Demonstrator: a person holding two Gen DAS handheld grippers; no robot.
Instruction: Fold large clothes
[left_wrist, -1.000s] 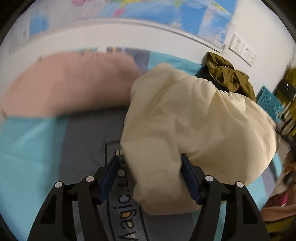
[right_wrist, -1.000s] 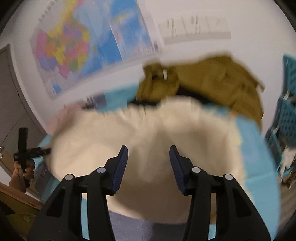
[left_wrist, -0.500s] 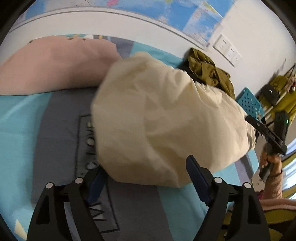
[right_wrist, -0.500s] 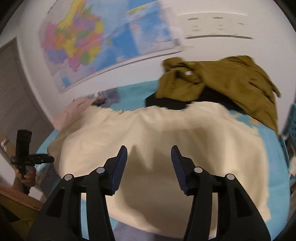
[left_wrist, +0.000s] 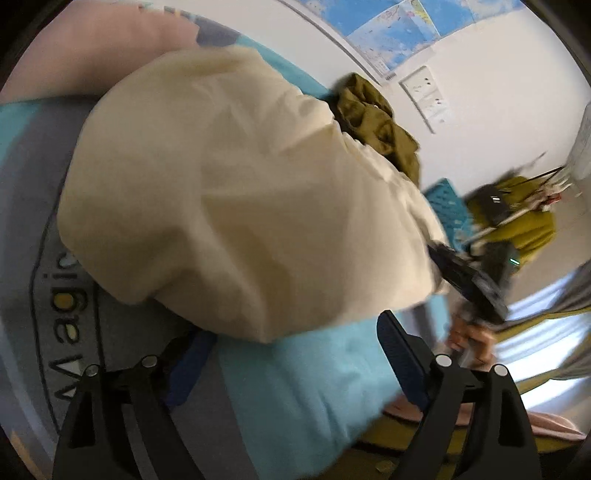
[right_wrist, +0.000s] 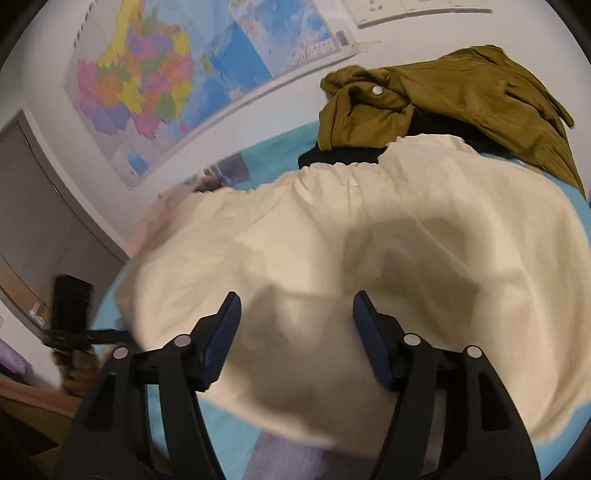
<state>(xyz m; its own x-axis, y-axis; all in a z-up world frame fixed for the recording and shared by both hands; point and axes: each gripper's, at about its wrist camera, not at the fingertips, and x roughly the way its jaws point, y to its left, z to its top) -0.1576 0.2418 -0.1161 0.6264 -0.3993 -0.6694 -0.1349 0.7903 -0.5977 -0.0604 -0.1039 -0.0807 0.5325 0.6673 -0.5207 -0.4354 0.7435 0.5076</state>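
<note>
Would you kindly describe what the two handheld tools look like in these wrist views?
Both look alike. The left tool and the right tool each have two matte black, angular plastic arms with cut-out slots and small round silver rivets at the joints. Each finger ends in a dark blue, finely ribbed pad. No cables or lettering show on them, and no sleeve is clearly visible.

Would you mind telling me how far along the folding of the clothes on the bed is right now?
Done: the cream garment lies doubled over on the blue bedspread, apparently folded at least once. In hand: nothing; the left claw and right claw are both opening, with no cloth pinched between the jaws. Left: any further folds on it, plus the olive garment crumpled by the wall and the pink one.
</note>
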